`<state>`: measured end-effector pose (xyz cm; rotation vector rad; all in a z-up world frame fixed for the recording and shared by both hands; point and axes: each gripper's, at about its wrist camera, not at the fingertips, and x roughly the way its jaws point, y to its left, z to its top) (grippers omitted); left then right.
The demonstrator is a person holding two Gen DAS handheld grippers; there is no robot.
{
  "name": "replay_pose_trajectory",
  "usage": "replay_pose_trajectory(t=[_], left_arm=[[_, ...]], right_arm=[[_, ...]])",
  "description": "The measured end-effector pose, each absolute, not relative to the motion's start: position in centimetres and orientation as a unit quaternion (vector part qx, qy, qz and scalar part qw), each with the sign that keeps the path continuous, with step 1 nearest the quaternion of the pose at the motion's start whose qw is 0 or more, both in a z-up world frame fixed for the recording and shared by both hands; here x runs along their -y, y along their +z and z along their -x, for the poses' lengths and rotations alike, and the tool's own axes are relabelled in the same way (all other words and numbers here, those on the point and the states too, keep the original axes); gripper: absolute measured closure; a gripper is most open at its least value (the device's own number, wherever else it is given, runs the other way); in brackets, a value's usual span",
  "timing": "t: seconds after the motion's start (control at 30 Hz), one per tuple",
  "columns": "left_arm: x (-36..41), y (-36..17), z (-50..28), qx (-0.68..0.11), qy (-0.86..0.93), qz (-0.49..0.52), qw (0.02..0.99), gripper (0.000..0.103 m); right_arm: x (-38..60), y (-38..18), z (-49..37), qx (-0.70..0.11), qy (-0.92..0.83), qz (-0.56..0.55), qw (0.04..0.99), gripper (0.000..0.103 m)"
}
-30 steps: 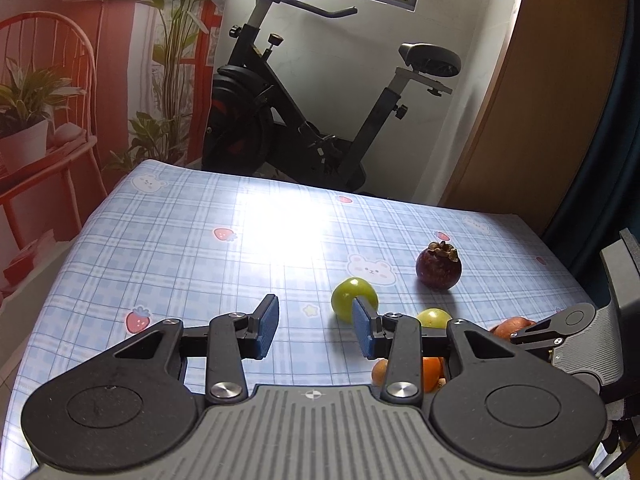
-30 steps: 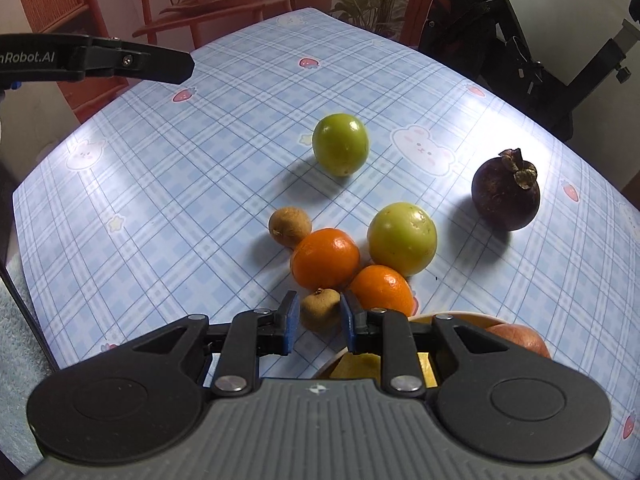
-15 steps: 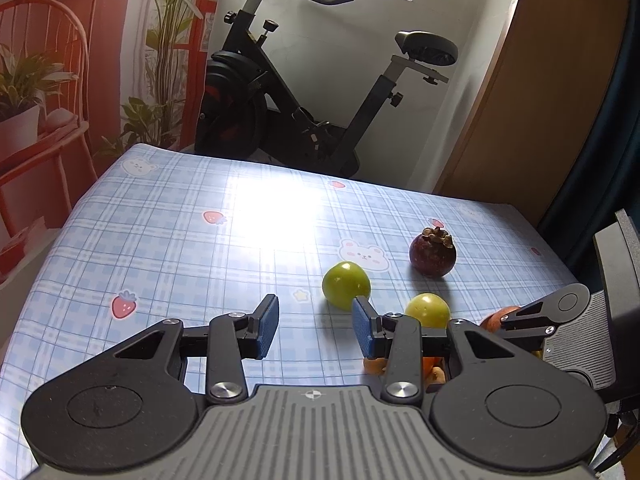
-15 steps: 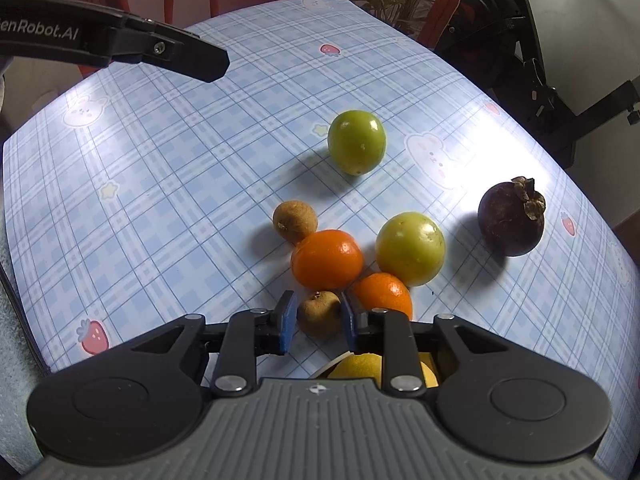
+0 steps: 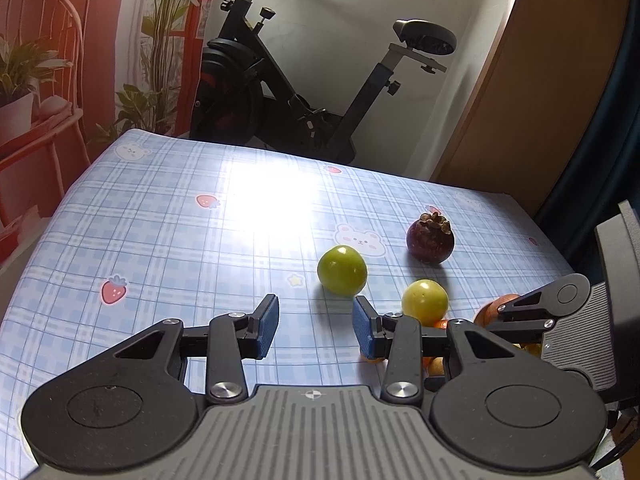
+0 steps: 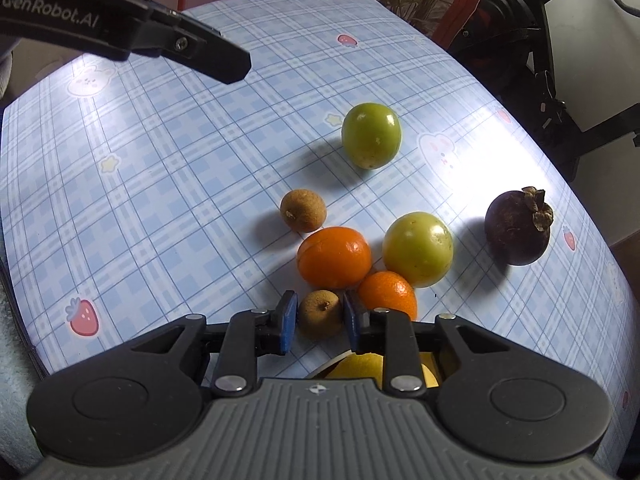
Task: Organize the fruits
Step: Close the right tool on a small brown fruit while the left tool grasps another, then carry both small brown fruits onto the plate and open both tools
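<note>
On the checked tablecloth the left gripper hovers with its jaws apart, holding nothing. Next comes a small brown fruit, then the right gripper, closed on another brown fruit beside two oranges, two green fruits and a mangosteen.

Round green fruits: two, a far one and a nearer, yellower one
Round orange citrus fruits: two, a larger one and a smaller one to its right, nearer
Small brown rough-skinned round fruits: two, one far left, one nearest
Dark purple mangosteens: one, far right
</note>
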<state>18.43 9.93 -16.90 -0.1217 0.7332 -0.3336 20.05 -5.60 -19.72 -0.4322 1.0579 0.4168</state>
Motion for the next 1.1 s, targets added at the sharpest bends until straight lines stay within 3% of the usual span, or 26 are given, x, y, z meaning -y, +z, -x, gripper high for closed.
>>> replay_pose_trajectory(t=[0.23,0.47,1.1], left_arm=[[-8.9,-18.0,-19.4,-0.381,-0.184,0.066,0.904,0.067],[-8.1,-21.7,-21.5,-0.433,-0.196,0.142,0.868,0.069],[-3.9,-23.5,-23.8,-0.471,-0.165,0.137,0.856,0.069]], right_arm=[[9.5,-16.7,-17.8,-0.441,0.163,0.081,0.879,0.076],[14.3,-15.1,-14.8,-0.399,0.109,-0.013,0.911,0.076],[19.9,-15.2,-12.0,-0.370,0.069,-0.070,0.924,0.076]])
